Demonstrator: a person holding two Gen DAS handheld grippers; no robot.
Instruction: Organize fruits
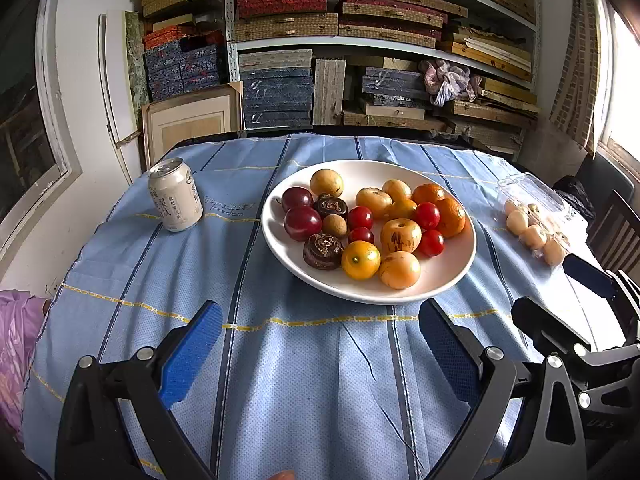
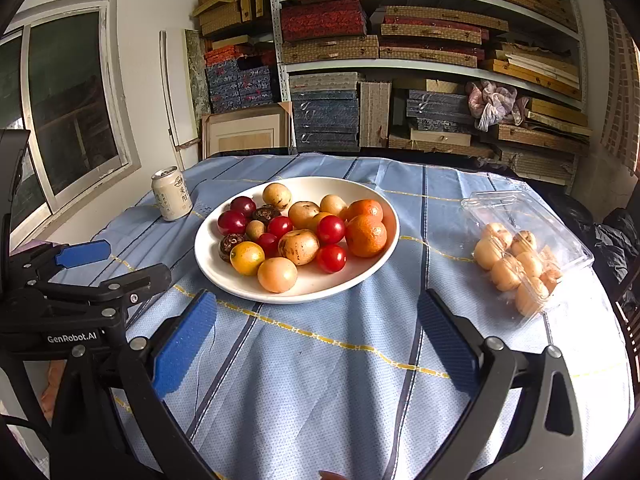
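Note:
A white plate [image 1: 436,280] [image 2: 224,276] stands mid-table, heaped with several fruits: red plums [image 1: 302,222], cherry tomatoes [image 2: 331,258], oranges [image 2: 366,235], yellow-brown fruits [image 1: 400,234] and dark brown ones [image 1: 322,251]. At the right lies an open clear plastic box [image 2: 532,216] with several pale fruits [image 2: 506,274] [image 1: 532,236]. My left gripper [image 1: 320,328] is open, short of the plate's near rim, nothing between its fingers. My right gripper [image 2: 316,326] is open too, near the plate's front edge, empty. Each gripper shows at the edge of the other's view.
A white drink can [image 1: 175,196] [image 2: 172,194] stands upright at the table's far left. A blue striped cloth [image 1: 304,384] covers the table. Shelves [image 1: 360,44] stacked with boxes fill the wall behind; a dark chair [image 1: 616,232] stands at the right.

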